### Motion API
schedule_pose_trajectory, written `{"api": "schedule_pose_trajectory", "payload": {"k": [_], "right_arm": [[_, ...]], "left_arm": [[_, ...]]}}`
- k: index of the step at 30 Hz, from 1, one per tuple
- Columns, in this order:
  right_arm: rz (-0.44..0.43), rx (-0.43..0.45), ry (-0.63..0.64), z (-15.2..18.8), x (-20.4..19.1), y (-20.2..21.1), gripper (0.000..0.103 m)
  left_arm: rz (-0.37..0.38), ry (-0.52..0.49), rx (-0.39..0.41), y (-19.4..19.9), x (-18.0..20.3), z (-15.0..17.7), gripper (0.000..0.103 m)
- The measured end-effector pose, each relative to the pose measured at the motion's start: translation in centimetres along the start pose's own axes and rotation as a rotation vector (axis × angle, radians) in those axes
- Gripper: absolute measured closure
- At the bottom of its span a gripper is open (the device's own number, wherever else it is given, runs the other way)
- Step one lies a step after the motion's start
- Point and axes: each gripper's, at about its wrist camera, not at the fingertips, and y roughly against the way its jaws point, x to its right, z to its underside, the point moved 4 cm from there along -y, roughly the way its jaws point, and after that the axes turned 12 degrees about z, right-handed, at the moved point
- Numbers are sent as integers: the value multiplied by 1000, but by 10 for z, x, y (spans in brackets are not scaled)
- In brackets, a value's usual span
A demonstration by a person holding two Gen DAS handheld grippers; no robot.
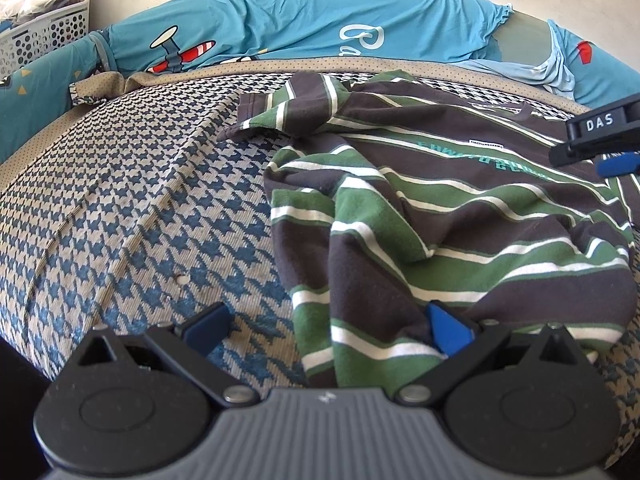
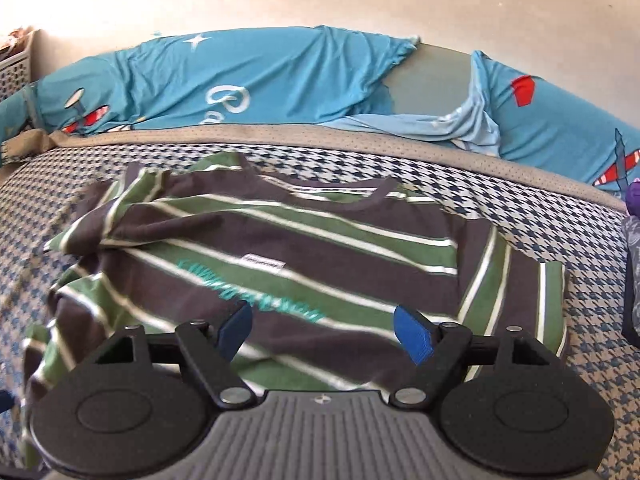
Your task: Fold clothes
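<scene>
striped shirt [image 2: 304, 264] rumpled on houndstooth bed cover [image 1: 132, 184], left gripper [image 1: 328, 328] jaws apart at its near hem, right gripper [image 2: 326, 330] jaws apart above the chest print, white basket [image 1: 44, 36] clearest in left view, collar only in right

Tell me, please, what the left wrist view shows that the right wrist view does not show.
Only the left wrist view shows the other hand-held gripper, marked DAS, at the right edge, and most of the white perforated basket. Only the right wrist view shows the shirt's right sleeve lying flat and a purple thing at the right edge. Both show the striped shirt, the houndstooth cover and the blue bedding.
</scene>
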Motion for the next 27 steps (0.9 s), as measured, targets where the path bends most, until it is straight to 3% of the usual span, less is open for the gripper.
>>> {"api": "schedule_pose_trajectory", "payload": {"k": [4, 8, 27], "right_arm": [[-12, -110, -69, 6, 5, -22, 60], [3, -184, -56, 15, 1, -36, 74], [27, -113, 30, 25, -10, -30, 75]], "left_arm": [[-8, -11, 8, -2, 2, 0, 0], [-11, -16, 10, -3, 2, 0, 0], [0, -15, 3, -2, 3, -1, 0]]}}
